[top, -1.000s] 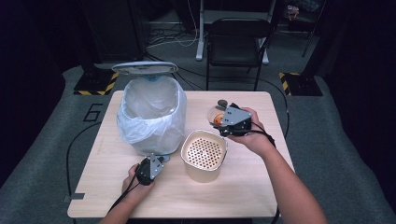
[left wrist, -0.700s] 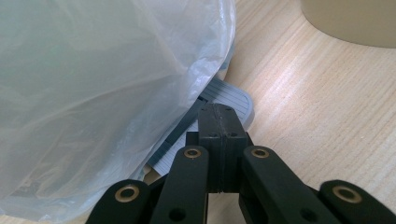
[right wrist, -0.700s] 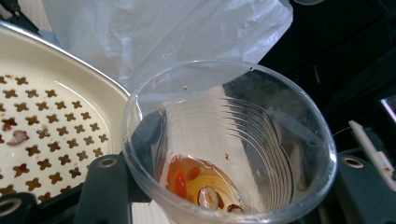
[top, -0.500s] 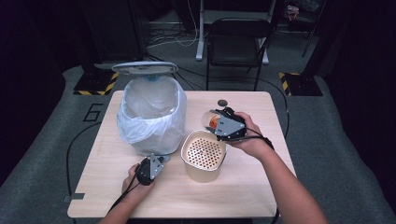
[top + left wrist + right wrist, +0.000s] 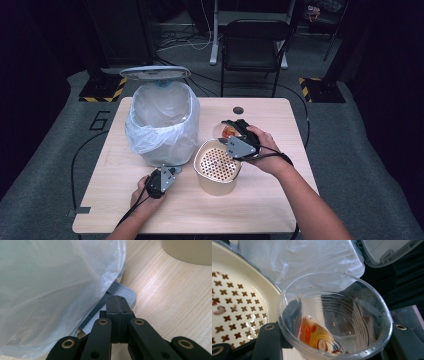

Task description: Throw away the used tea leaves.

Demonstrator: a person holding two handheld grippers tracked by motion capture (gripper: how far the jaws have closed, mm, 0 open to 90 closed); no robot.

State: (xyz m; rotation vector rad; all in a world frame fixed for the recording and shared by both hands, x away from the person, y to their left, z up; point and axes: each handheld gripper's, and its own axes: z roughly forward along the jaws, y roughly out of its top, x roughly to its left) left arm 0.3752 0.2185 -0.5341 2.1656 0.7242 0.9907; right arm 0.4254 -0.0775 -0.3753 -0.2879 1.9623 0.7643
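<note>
My right gripper (image 5: 234,139) is shut on a clear plastic cup (image 5: 227,131), which it holds tilted at the far right rim of a beige container with a perforated strainer insert (image 5: 216,165). In the right gripper view the cup (image 5: 332,315) holds a little orange liquid with red and brown bits pooled at its lower side, beside the strainer (image 5: 237,302). My left gripper (image 5: 167,172) is shut, its tips (image 5: 117,301) resting on the grey ribbed pedal (image 5: 125,291) of a bin (image 5: 162,125) lined with a white bag. The bin's lid (image 5: 155,73) stands open.
The bin and the container stand close together on a wooden table (image 5: 265,200). A small dark disc (image 5: 238,110) lies near the far edge. A black chair (image 5: 255,45) stands behind the table. The bag (image 5: 50,290) bulges over the pedal.
My right gripper has carried the cup left and nearer, from beside the container to its rim. The left gripper has stayed on the pedal.
</note>
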